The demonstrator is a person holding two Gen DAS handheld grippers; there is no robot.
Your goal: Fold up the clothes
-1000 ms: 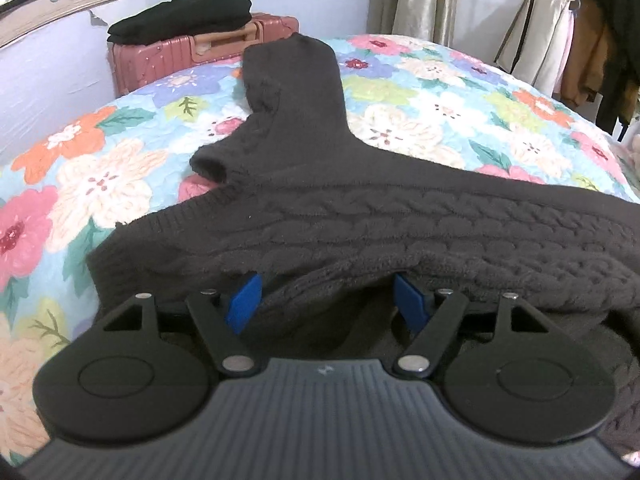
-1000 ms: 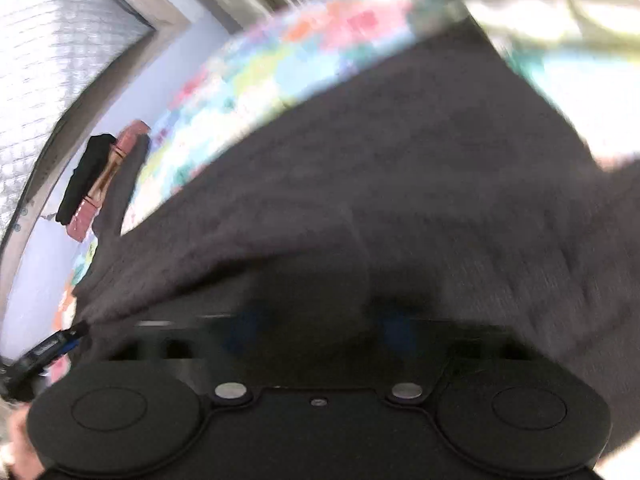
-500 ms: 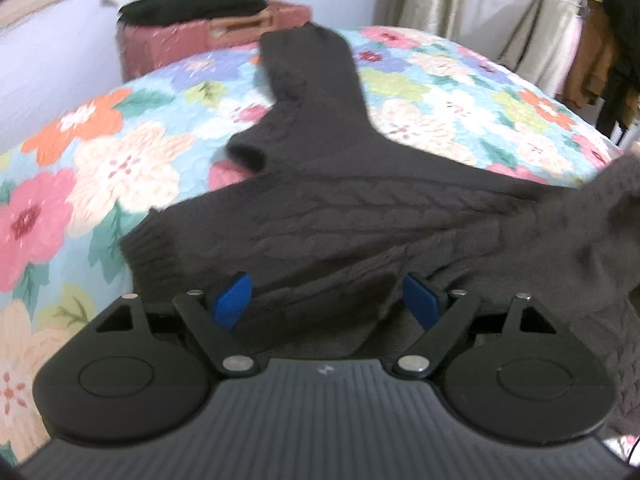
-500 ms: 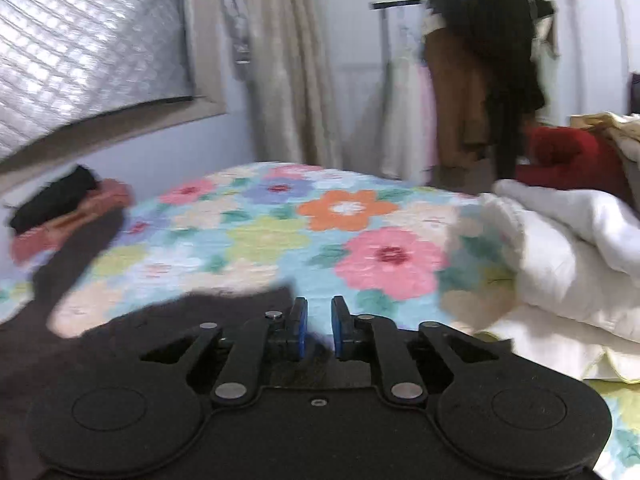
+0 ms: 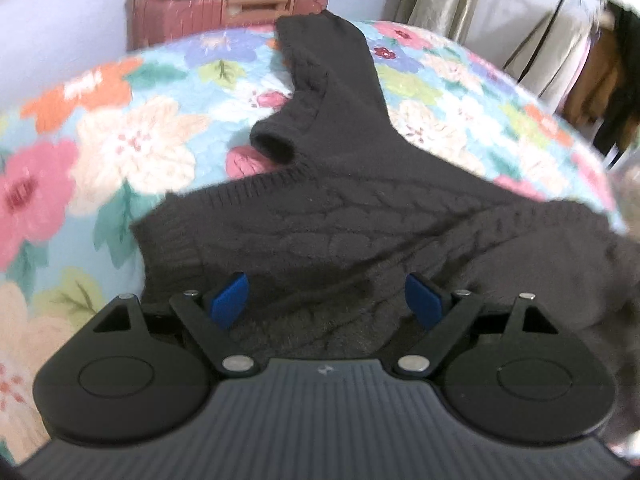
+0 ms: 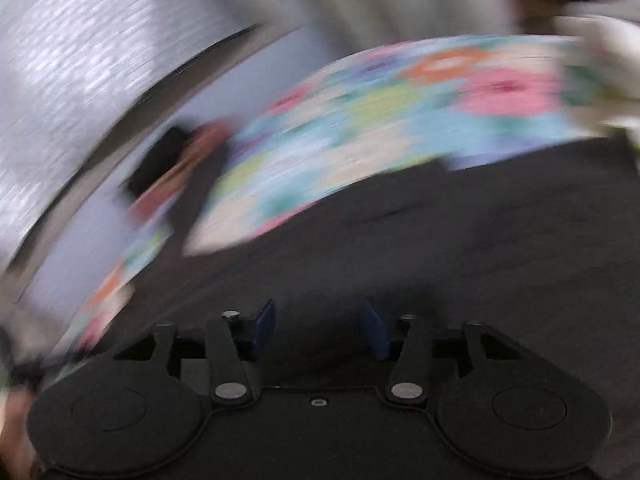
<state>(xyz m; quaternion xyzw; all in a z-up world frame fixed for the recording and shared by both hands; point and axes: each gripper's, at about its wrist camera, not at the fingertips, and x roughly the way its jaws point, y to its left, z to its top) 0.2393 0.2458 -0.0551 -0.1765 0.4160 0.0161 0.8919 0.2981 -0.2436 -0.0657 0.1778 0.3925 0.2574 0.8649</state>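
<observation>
Dark cable-knit sweater (image 5: 360,216) lies on the floral bed (image 5: 132,136), its right side folded over, far sleeve still outstretched; we hold left gripper (image 5: 326,300) and right gripper (image 6: 318,330) released above it.

Dark cable-knit sweater (image 5: 360,216) lies spread out, one side folded over.
</observation>
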